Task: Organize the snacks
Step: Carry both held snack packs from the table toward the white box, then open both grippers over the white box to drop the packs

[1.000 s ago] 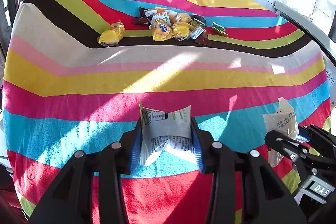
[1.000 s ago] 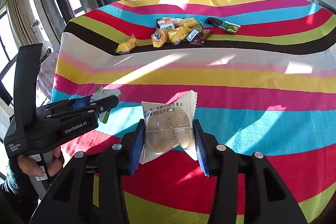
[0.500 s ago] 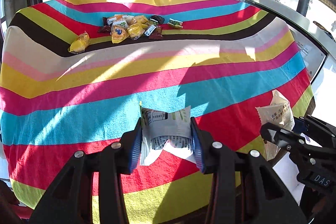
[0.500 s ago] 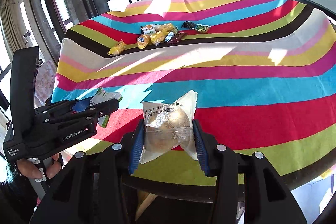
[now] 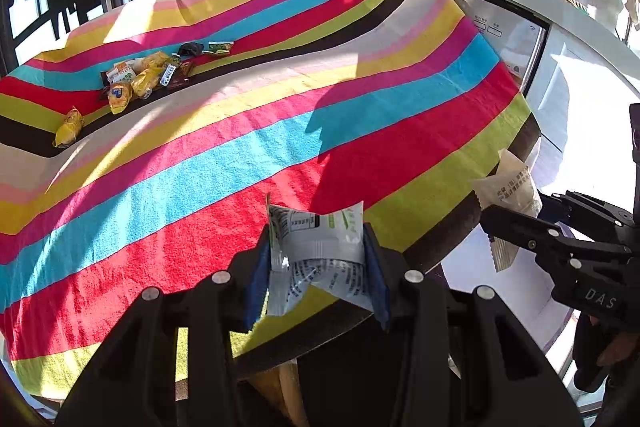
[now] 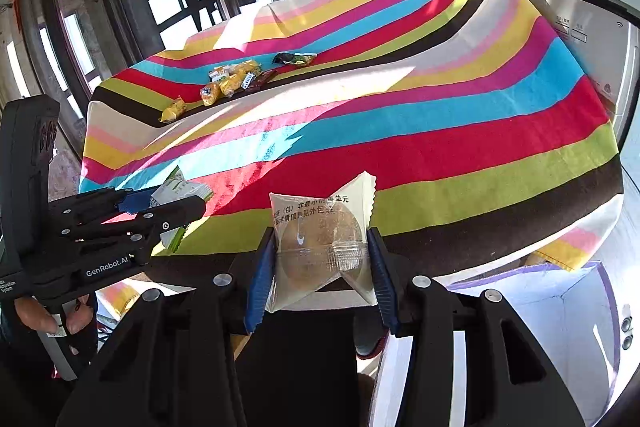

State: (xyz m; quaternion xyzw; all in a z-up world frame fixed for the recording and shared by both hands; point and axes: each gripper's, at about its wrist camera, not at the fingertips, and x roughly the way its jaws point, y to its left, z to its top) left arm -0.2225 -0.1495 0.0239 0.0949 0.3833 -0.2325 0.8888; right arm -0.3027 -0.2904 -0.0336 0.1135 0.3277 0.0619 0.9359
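near cloth (image 5: 200, 187): bare | far edge: snack pile (image 5: 148, 79) blocks

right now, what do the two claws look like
Both are black plastic, with angular linked fingers, silver screw heads and ribbed blue pads. The left claw has a tall black handle with white "GenRobot.AI" lettering. The right claw carries white "DAS" letters on its body. No cables show.

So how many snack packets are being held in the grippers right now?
2. A white printed packet in the left gripper; a clear packet with a round cake in the right gripper. Other snacks lie on the striped cloth.
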